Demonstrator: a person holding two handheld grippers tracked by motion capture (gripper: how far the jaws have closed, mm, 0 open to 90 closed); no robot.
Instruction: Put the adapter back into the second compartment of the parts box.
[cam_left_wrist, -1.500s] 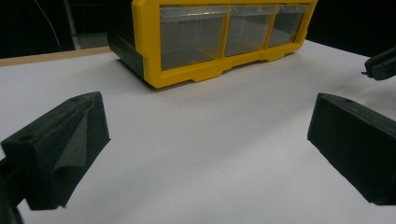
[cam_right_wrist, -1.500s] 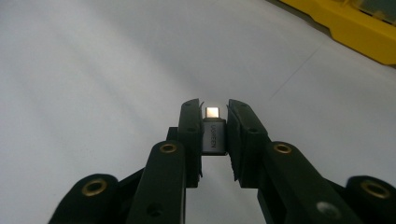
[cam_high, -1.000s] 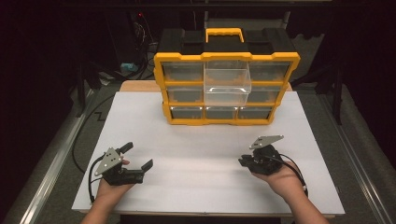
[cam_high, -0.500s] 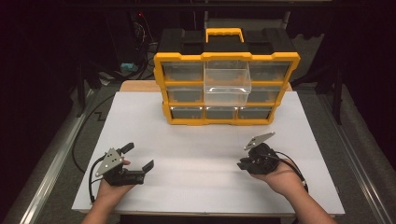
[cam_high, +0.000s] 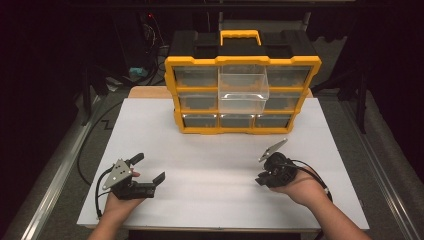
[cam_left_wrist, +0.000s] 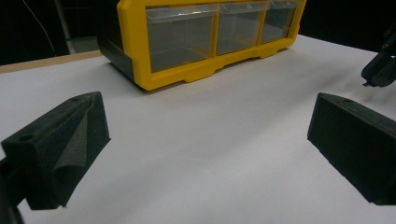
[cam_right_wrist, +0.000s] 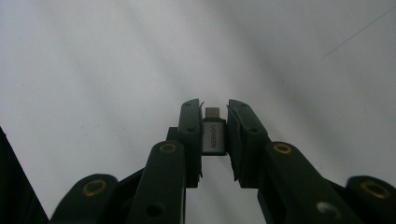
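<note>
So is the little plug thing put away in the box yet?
Not yet. One clear drawer of the yellow organizer already stands pulled out. The right gripper pinches the small grey adapter above the white table. The left gripper waits open. Carrying it to a drawer looks left.

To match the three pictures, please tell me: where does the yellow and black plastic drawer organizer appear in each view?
High view: the yellow and black plastic drawer organizer stands top centre, at the far end of the white table.
Left gripper view: top centre, its bottom drawer row.
Right gripper view: not in it.
Shared landmark: the white table.
</note>
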